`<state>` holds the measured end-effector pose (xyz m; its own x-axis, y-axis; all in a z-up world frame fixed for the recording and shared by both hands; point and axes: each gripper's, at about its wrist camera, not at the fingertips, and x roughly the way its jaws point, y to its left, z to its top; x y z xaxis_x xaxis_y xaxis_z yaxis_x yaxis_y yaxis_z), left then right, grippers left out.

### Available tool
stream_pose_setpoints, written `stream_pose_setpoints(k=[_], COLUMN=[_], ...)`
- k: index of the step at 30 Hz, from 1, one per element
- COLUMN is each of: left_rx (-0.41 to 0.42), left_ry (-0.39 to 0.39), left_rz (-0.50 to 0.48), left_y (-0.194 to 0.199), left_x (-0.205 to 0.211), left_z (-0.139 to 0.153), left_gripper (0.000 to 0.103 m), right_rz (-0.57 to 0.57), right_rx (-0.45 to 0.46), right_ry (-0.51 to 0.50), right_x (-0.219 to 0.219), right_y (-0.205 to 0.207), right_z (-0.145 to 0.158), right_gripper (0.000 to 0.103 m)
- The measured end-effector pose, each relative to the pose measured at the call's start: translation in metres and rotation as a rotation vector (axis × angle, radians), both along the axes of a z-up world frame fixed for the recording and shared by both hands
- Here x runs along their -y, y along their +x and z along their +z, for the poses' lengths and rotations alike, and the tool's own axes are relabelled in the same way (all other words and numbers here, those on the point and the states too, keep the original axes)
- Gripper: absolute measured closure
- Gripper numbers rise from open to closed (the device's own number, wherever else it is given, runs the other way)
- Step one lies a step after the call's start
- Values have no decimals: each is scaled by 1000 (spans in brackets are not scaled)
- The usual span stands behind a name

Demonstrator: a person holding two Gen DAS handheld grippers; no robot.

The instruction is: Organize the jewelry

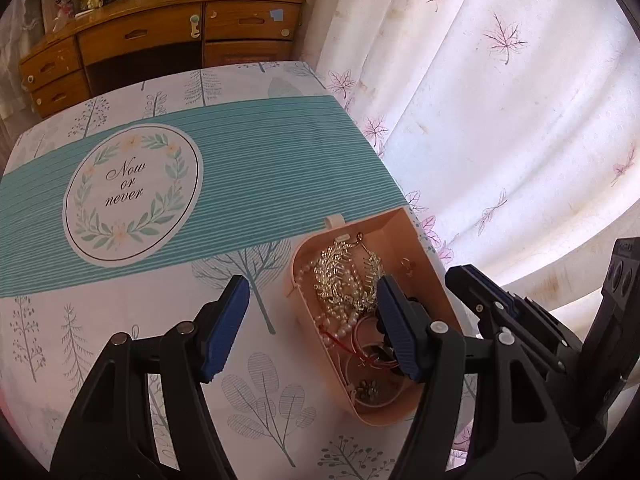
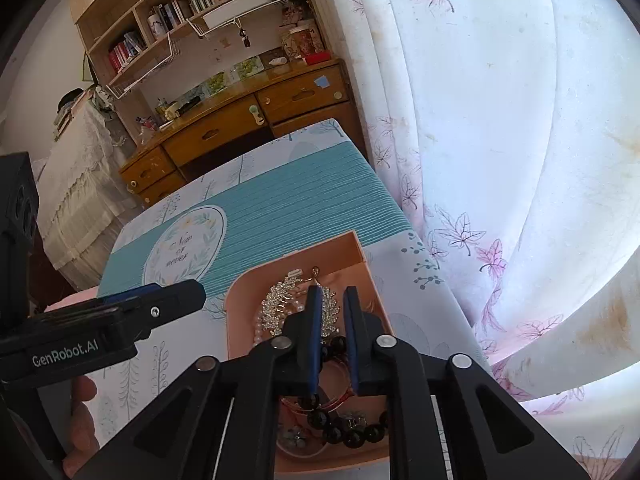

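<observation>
A pink open jewelry box (image 1: 424, 264) sits near the table's right edge; it also shows in the right wrist view (image 2: 336, 252). It holds a gold leaf hair comb (image 1: 340, 276) (image 2: 280, 300), pearl strands (image 1: 344, 324), red cord and a black bead bracelet (image 2: 352, 432). My left gripper (image 1: 310, 320) is open, its fingers straddling the box's left wall. My right gripper (image 2: 332, 336) hovers over the box with its fingers nearly closed and a narrow gap between them, nothing seen held. It shows at the right of the left wrist view (image 1: 500, 312).
The table carries a leaf-print cloth with a teal band (image 1: 260, 168) and a "Now or never" wreath (image 1: 132, 192). A white curtain (image 1: 500, 100) hangs close on the right. A wooden desk with drawers (image 1: 160, 40) and bookshelves (image 2: 180, 12) stand beyond.
</observation>
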<state>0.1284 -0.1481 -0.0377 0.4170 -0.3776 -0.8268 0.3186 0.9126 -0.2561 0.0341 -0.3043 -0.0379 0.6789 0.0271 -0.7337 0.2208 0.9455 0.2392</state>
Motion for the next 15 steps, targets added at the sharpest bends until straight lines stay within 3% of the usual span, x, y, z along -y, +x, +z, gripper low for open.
stream_pose_setpoints(k=[4, 13, 15], left_rx=[3, 30, 32], left_ry=[-3, 72, 82], left_rz=[13, 84, 116], left_y=[-13, -70, -84], left_x=[-11, -49, -62], left_z=[3, 12, 16], left_gripper=[39, 39, 39], right_rz=[7, 112, 139], right_rx=[11, -2, -3], right_ry=[10, -13, -15], right_x=[-3, -41, -50], right_y=[1, -21, -27], right_z=[0, 7, 11], right_gripper=[90, 89, 83])
